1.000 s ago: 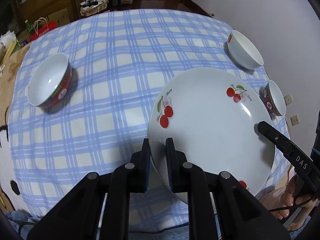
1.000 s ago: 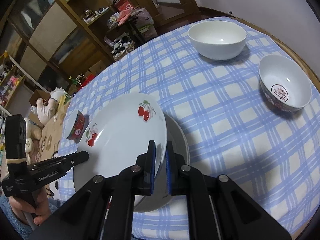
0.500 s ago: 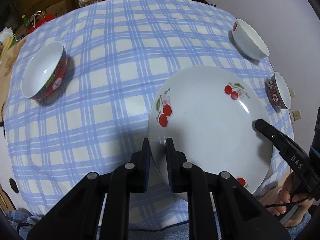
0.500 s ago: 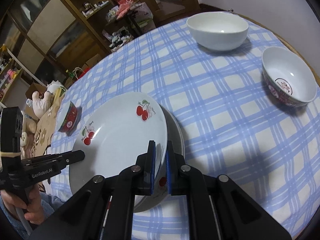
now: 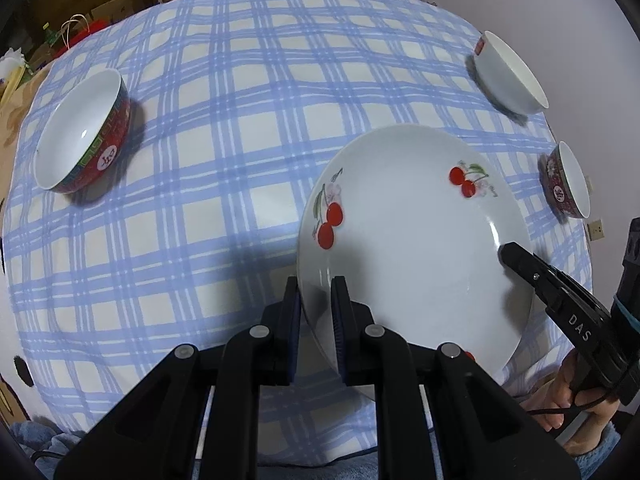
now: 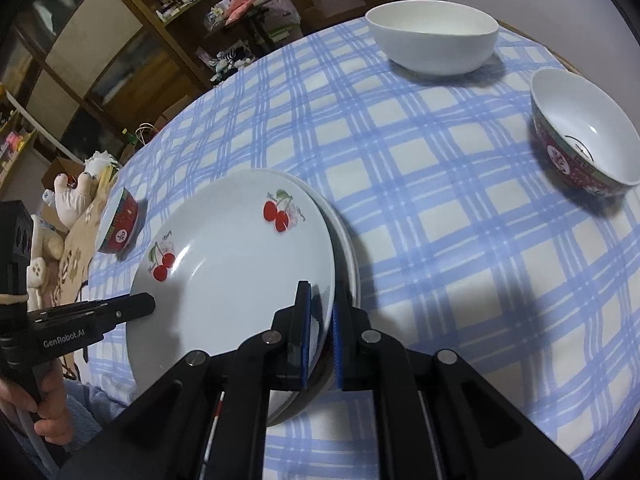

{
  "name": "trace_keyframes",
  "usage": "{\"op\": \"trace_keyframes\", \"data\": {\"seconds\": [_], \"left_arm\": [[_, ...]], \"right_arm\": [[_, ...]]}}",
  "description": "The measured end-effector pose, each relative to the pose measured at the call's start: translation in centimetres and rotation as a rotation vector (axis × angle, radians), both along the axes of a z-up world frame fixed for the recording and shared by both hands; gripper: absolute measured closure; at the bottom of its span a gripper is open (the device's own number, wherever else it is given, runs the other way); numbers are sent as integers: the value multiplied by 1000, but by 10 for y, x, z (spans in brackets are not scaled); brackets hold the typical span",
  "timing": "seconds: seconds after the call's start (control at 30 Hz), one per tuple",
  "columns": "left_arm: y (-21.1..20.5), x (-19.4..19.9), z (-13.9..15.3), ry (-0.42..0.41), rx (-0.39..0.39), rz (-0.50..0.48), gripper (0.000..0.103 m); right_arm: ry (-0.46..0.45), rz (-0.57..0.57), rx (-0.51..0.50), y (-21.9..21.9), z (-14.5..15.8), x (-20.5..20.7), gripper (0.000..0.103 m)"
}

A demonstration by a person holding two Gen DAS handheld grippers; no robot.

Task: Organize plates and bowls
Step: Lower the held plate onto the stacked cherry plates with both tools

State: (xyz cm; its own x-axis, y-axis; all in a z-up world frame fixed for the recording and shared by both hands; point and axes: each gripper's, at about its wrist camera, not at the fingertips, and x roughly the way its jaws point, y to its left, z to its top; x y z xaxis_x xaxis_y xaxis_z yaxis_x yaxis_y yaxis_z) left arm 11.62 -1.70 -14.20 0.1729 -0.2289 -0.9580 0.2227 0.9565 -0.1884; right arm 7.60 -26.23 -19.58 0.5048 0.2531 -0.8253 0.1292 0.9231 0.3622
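Note:
A white cherry-print plate [image 5: 412,240] is held by both grippers over the blue checked tablecloth [image 5: 240,120]. My left gripper [image 5: 315,300] is shut on its left rim. My right gripper [image 6: 320,312] is shut on its right rim; the plate also shows in the right wrist view [image 6: 232,272]. A second plate [image 6: 348,256] lies directly under it, only its edge showing. A red-patterned bowl [image 5: 82,136] stands at the left, a plain white bowl [image 5: 508,74] at the far right, and another red-patterned bowl [image 5: 566,180] at the right edge.
The round table ends close behind the two right-hand bowls, near a pale wall [image 5: 520,0]. Wooden shelves [image 6: 132,40] with clutter and a soft toy [image 6: 72,196] stand beyond the table's far side.
Both grippers have lowered the cherry plate toward the plate beneath it, keeping their grip. The bowls have not moved.

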Motion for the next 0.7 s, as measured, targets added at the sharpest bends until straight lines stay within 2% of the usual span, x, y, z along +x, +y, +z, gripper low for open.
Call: {"op": "trace_keyframes", "data": {"seconds": [0.17,0.33,0.7], "left_arm": [[-5,2,-3,-10,20,-11,88],[-5,5,-8,15,12,-14,88],[-6,6,-10,21,15,-14,88]], "right_arm": [[-7,-17,33,-4,-3,0,93],[-30,-46,47,-7,-1,-1,93],[-50,-50,-8,-1,4,-1,93]]}}
